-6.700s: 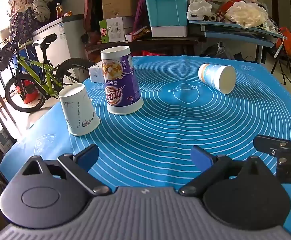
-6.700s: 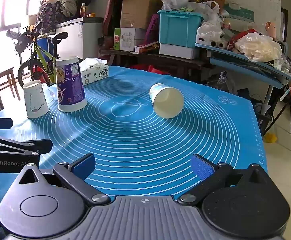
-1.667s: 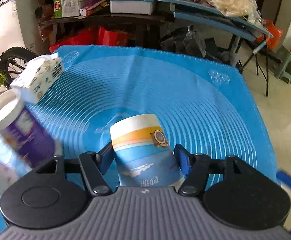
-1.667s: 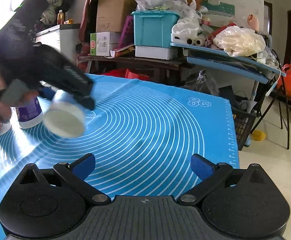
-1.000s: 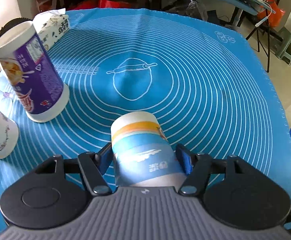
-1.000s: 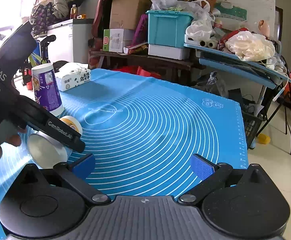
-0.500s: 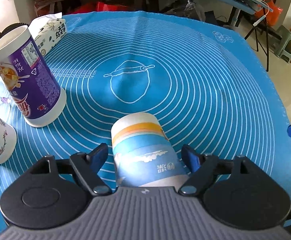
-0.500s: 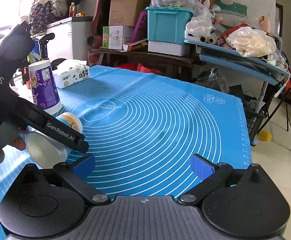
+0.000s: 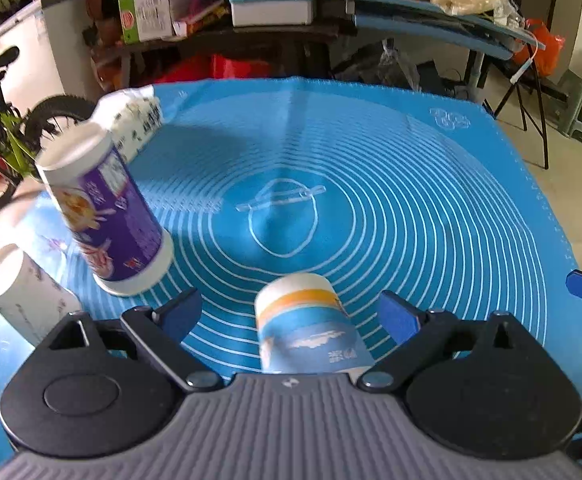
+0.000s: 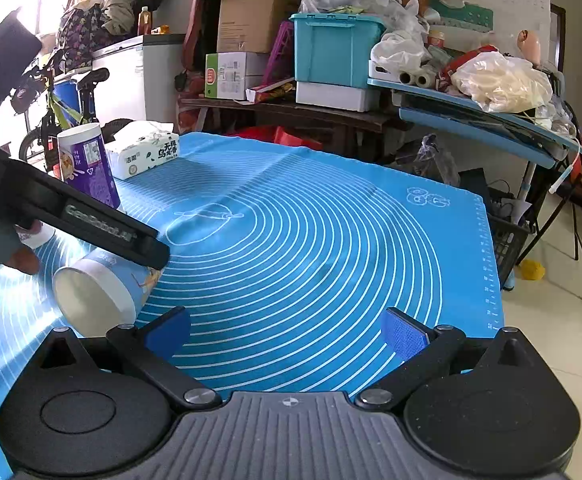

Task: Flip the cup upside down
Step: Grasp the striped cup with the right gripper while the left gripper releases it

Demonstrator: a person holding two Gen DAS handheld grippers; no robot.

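Note:
A blue and orange paper cup point(image 9: 307, 328) lies on its side on the blue mat point(image 9: 411, 208), its closed base pointing away from me. It sits between the fingers of my left gripper point(image 9: 291, 314), which is open and not touching it. In the right wrist view the cup point(image 10: 103, 292) lies at the left with its open mouth facing the camera, under the left gripper's finger point(image 10: 103, 232). My right gripper point(image 10: 287, 330) is open and empty above the mat's near edge.
A tall purple cup point(image 9: 107, 220) and a white cup point(image 9: 27, 296) stand upside down at the left. A tissue pack point(image 9: 135, 120) lies at the mat's far left corner. Cluttered shelves, a bicycle and boxes stand behind the table.
My left gripper has opened wide and let go of the cup, which now lies on the mat. The left gripper has drawn back and tilted up slightly. The right gripper has barely moved.

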